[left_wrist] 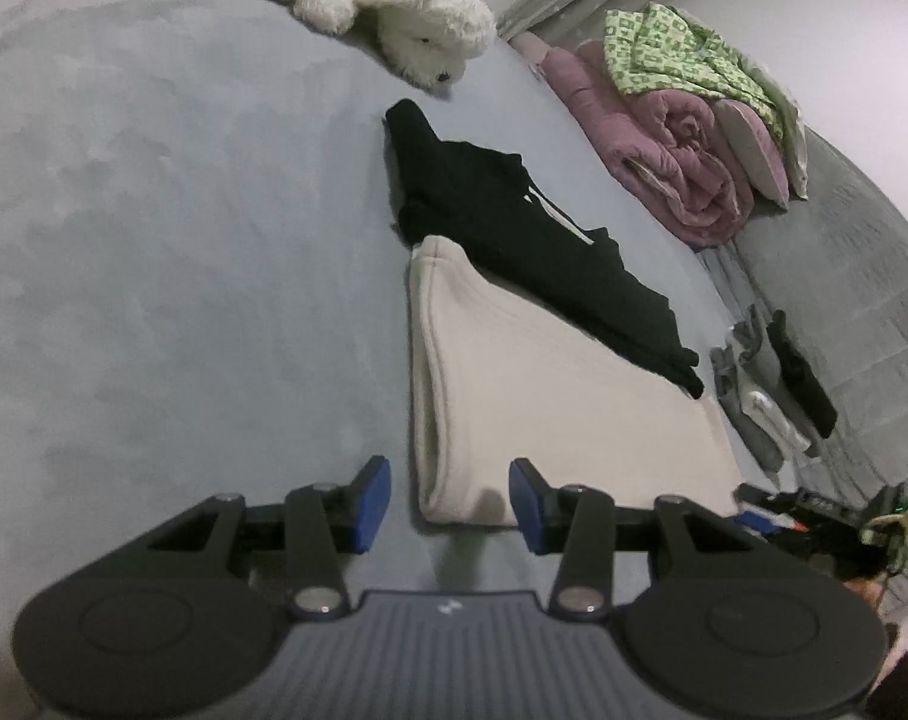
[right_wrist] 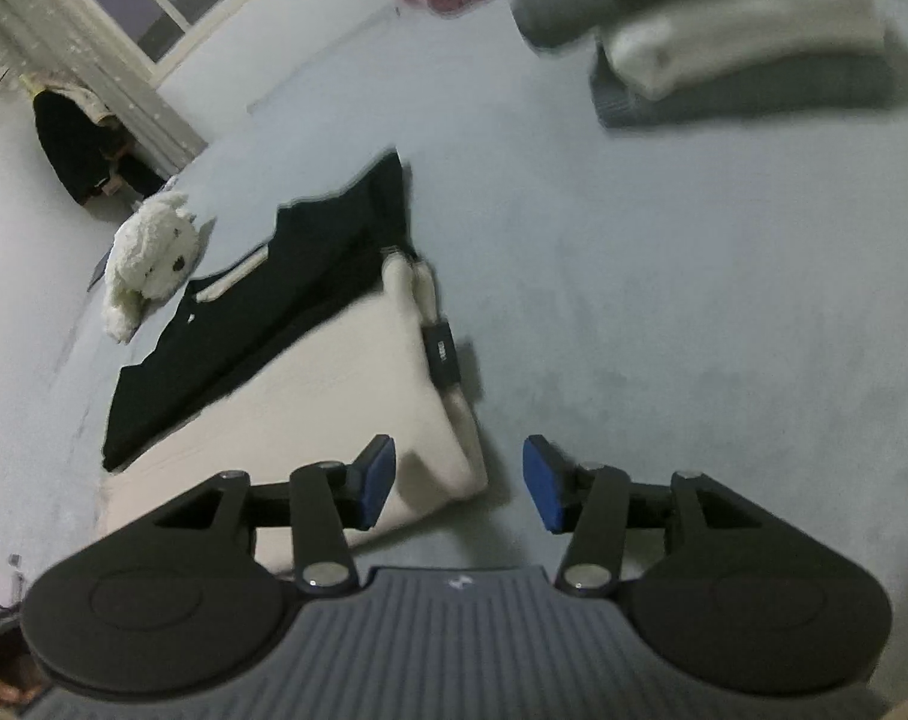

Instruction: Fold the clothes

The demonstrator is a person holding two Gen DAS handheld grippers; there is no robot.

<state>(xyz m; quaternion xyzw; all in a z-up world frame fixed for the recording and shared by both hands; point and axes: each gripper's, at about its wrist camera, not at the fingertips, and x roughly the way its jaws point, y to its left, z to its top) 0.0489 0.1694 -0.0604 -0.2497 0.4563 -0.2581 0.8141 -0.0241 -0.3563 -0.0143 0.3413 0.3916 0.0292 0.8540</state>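
A cream garment (left_wrist: 532,396) lies folded flat on the grey bed cover, and a black garment (left_wrist: 514,228) lies across its far end. My left gripper (left_wrist: 451,504) is open just above the cream garment's near corner, holding nothing. In the right wrist view the cream garment (right_wrist: 334,408) has a black tag (right_wrist: 442,354) on its right edge, with the black garment (right_wrist: 274,294) beyond it. My right gripper (right_wrist: 460,480) is open over the cream garment's near right corner, nothing between its pads. The right gripper's body (left_wrist: 826,516) shows at the left view's lower right.
A white plush dog (left_wrist: 382,6) lies at the far end of the bed. A rolled pink quilt (left_wrist: 664,144) with a green patterned cloth (left_wrist: 688,54) sits at the right. Small grey, white and black folded pieces (left_wrist: 766,384) lie near the right edge. Wide grey bed cover (left_wrist: 154,240) spreads left.
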